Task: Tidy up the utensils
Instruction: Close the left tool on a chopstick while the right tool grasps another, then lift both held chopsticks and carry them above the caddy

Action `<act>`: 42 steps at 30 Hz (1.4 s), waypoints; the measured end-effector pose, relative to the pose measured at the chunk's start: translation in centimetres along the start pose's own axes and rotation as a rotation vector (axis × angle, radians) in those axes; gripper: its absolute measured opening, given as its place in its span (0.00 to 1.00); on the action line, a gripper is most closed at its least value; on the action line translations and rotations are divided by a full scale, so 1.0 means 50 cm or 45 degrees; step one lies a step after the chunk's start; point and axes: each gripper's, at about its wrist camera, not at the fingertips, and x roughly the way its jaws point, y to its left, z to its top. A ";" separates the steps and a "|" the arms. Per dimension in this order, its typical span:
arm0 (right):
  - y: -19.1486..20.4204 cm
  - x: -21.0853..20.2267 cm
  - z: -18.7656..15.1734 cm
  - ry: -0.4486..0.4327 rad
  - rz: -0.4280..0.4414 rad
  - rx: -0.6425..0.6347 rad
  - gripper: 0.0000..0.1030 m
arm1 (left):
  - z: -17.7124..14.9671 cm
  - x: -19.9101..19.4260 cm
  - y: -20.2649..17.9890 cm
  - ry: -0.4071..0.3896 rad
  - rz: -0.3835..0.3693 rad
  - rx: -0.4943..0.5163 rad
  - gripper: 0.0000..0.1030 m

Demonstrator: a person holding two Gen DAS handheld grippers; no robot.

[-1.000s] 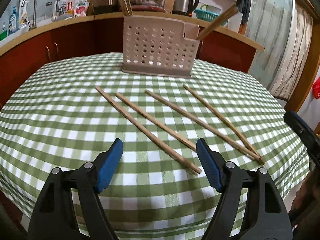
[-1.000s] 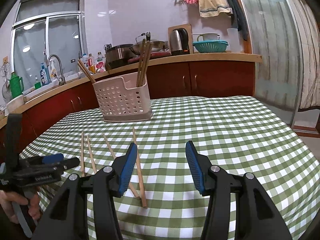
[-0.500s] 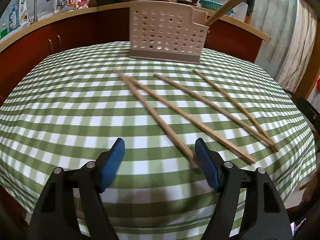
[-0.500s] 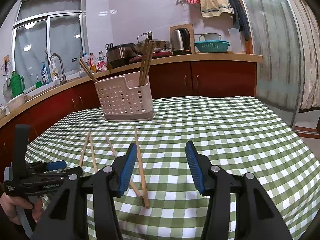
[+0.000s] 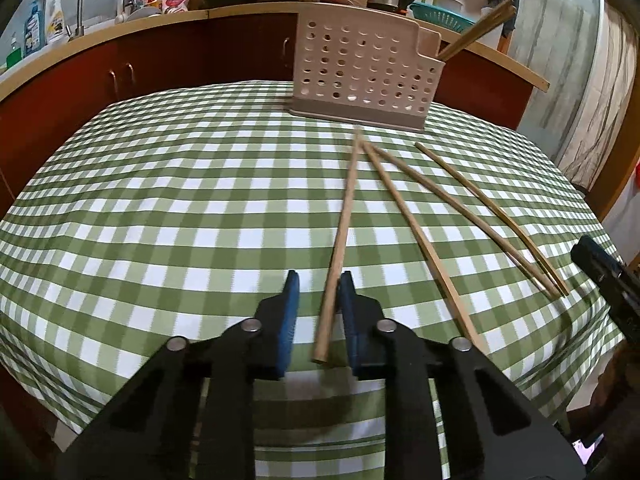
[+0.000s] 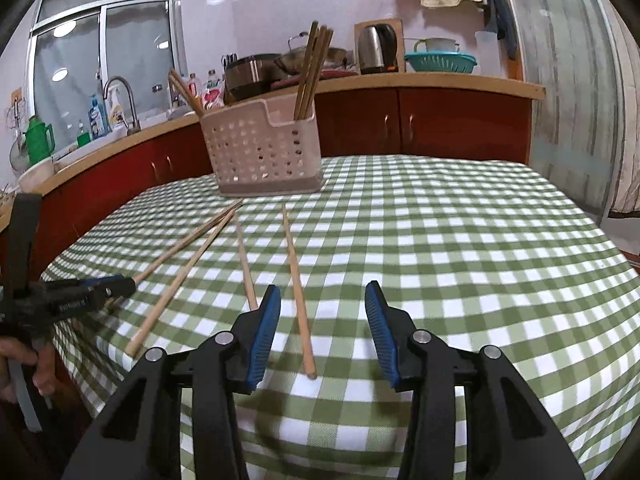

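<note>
A beige perforated utensil holder (image 5: pixel 364 68) (image 6: pixel 260 152) stands at the table's far side with chopsticks upright in it. Several wooden chopsticks lie loose on the green checked cloth. My left gripper (image 5: pixel 318 308) is closing around the leftmost chopstick (image 5: pixel 344 220). The right pad touches the stick, and a gap remains at the left pad. In the right wrist view the left gripper (image 6: pixel 116 286) sits low at the left. My right gripper (image 6: pixel 322 320) is open and narrowing. Between its jaws lies the rightmost chopstick (image 6: pixel 294 276), touched by neither pad. Two other chopsticks (image 6: pixel 184 276) (image 6: pixel 246 268) lie between the grippers.
A wooden counter with red cabinets (image 6: pixel 440 120) curves behind the table, carrying a kettle (image 6: pixel 376 50), a pot, bottles, a teal colander (image 6: pixel 440 62) and a faucet (image 6: pixel 120 100). A hand (image 6: pixel 24 360) holds the left gripper. The table's near edge (image 5: pixel 360 420) drops off just under both grippers.
The left jaws have narrowed sharply around the leftmost chopstick, which has swung so that its far end meets its neighbour. The right gripper has sunk toward the rightmost chopstick and narrowed slightly.
</note>
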 end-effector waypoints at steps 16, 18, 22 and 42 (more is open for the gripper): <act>0.012 0.025 -0.034 0.094 0.010 -0.050 0.18 | 0.000 0.000 0.026 -0.022 -0.018 0.006 0.12; 0.012 0.026 -0.034 0.098 0.021 -0.054 0.12 | -0.003 -0.002 0.021 -0.031 -0.026 0.029 0.09; 0.019 0.024 -0.034 0.093 0.027 -0.074 0.07 | -0.005 -0.007 0.010 -0.054 -0.041 0.067 0.07; 0.045 -0.068 0.053 -0.126 0.015 -0.100 0.06 | 0.043 -0.112 0.010 -0.289 -0.072 0.113 0.06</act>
